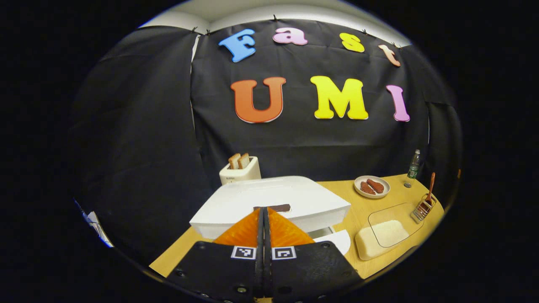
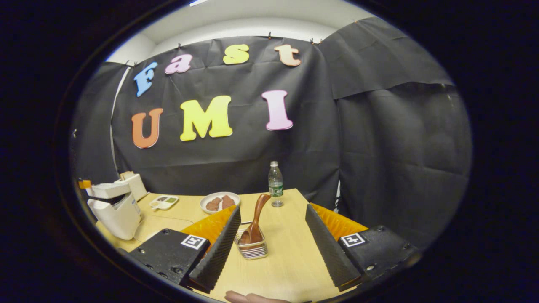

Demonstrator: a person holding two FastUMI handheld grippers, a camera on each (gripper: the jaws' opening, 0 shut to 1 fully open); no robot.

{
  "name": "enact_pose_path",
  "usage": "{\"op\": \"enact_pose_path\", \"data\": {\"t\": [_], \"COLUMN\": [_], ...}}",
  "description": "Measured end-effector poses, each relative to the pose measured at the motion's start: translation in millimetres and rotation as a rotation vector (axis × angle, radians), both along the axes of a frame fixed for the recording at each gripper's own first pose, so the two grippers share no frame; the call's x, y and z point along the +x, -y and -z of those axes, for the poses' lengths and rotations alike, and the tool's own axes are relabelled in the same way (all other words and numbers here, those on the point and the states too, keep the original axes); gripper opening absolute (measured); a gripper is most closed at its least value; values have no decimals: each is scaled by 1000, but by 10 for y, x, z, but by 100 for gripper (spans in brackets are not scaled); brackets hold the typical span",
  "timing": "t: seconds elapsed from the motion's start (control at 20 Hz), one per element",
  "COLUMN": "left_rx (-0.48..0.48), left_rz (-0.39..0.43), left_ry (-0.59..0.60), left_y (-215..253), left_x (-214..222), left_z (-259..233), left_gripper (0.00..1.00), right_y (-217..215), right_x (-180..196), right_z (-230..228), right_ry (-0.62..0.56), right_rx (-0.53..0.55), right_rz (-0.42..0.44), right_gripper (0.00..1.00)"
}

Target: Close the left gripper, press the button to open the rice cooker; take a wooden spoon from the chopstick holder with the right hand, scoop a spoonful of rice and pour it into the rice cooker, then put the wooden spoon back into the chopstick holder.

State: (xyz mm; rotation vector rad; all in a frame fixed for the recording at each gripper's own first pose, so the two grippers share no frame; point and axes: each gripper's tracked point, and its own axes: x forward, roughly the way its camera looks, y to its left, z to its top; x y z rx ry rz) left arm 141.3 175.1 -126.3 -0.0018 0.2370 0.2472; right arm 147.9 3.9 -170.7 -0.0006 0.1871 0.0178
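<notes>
pale wood is seen as the tabletop (image 2: 290,252) on which everything stands. in the left gripper view, the left gripper (image 1: 265,210) is clenched, its two fingers pressed flat together with nothing between them, their tips at the dark button (image 1: 278,207) on the front edge of the white rice cooker (image 1: 269,202); whether they touch it cannot be told. the cooker's lid lies down in this view. at 11 o'clock behind the cooker a white toaster (image 1: 240,170) with two slices of bread is seen. at 3 o'clock a clear plastic box of white rice (image 1: 385,233) lies on the table, and just beyond it a wire chopstick holder (image 1: 422,209) carries a brown wooden spoon (image 1: 430,188), handle up. a white plate of reddish food (image 1: 372,186) and a clear water bottle (image 1: 413,167) stand farther back.

in the right gripper view, the right gripper (image 2: 271,233) is released, its fingers spread wide, and the chopstick holder (image 2: 252,247) with the spoon (image 2: 254,225) is seen between them, untouched. the rice cooker (image 2: 114,208) stands at 9 o'clock, with the left gripper's tip above it.
</notes>
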Motion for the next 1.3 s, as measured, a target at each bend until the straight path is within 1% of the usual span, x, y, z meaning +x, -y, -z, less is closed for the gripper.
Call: {"op": "enact_pose_path", "data": {"t": [0.05,0.1,0.15,0.2,0.25,0.3,0.4,0.45,0.5,0.55,0.6,0.65,0.7,0.75,0.85,0.9,0.95,1.0,1.05,1.1,1.2,1.25,1.3], "left_rx": [-22,-12,17,50,74,87,90,86,79,68,55,41,35,32,41,46,50,51,51,51,50,59,71], "left_rz": [19,19,24,40,51,63,60,57,53,51,49,52,57,57,46,45,43,48,57,75,121,132,133], "left_ry": [-5,-4,6,22,39,56,87,101,114,121,130,143,158,173,214,230,239,246,252,256,251,253,256], "left_y": [79,83,128,178,228,292,351,379,399,425,452,484,515,539,567,597,631,681,747,824,994,1042,1053], "left_x": [-115,-186,-287,-345,-392,-492,-606,-677,-747,-812,-889,-949,-1013,-1081,-1239,-1311,-1390,-1459,-1522,-1563,-1662,-1697,-1723], "left_z": [-33,-62,-111,-173,-231,-226,-234,-246,-249,-243,-236,-246,-246,-267,-313,-304,-288,-242,-207,-187,-133,-129,-123], "left_gripper": [2,13,26,39,39,58,95,95,96,95,95,95,95,95,95,95,95,95,95,95,95,95,95], "right_y": [-32,-72,-109,-133,-161,-195,-234,-261,-315,-346,-350,-363,-390,-397,-413,-414,-416,-445,-494,-499,-580,-593,-599], "right_x": [62,140,225,307,403,504,693,774,840,899,967,1037,1103,1179,1326,1408,1478,1552,1616,1652,1704,1722,1736], "right_z": [54,113,176,248,313,390,575,650,727,778,828,875,935,978,1055,1113,1145,1142,1140,1194,1274,1298,1317], "right_ry": [-14,-28,-38,-47,-57,-66,-96,-113,-125,-131,-134,-141,-147,-151,-172,-193,-210,-213,-219,-236,-277,-289,-299], "right_rx": [6,7,7,7,15,26,39,47,60,79,99,115,126,130,135,147,165,197,217,226,239,236,240], "right_rz": [-4,-12,-20,-27,-33,-44,-48,-57,-72,-80,-80,-82,-85,-86,-88,-88,-85,-87,-96,-92,-114,-116,-112], "right_gripper": [100,100,100,95,100,100,100,95,100,100,95,100,95,100,100,95,98,92,88,83,77,71,69]}}
